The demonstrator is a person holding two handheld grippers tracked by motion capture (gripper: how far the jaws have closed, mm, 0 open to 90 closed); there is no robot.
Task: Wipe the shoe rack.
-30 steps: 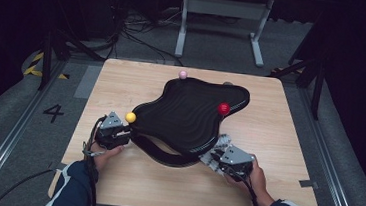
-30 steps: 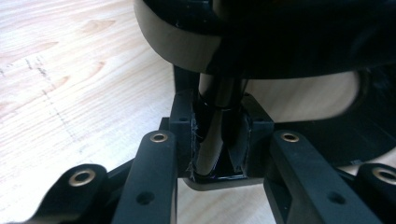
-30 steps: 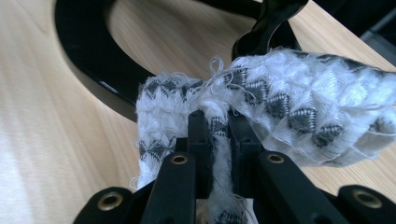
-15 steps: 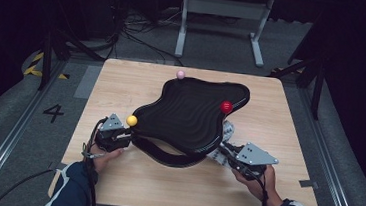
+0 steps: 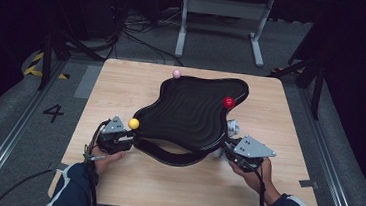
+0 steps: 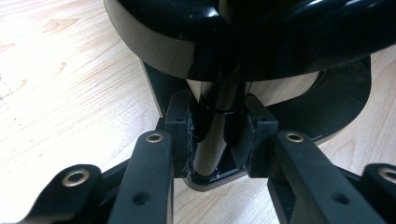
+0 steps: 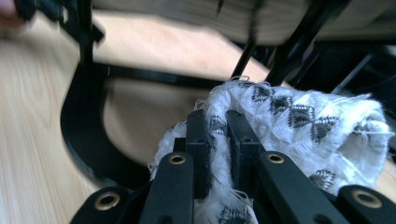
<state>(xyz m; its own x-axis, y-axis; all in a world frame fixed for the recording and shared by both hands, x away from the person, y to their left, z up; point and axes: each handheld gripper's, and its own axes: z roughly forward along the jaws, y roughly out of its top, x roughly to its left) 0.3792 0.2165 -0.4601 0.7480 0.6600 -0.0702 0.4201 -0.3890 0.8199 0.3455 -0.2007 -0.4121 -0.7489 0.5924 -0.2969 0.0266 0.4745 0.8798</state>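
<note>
I am working over a pale wooden table with dark floor and cables around it. Nearest me, my left gripper sits at the near left of the black wavy tray; in the left gripper view its pads bracket a dark upright post of the stand under the tray. The jaws have just been opening a little, and I cannot tell whether the pads press on the post. My right gripper is at the tray's near right, its jaws pressed together on a white cloth with a black pattern, which bunches up around them beside the stand. Farther on, a yellow ball rests at the tray's near left tip, a red ball lies on its right lobe, and a pink ball sits at the far edge.
</note>
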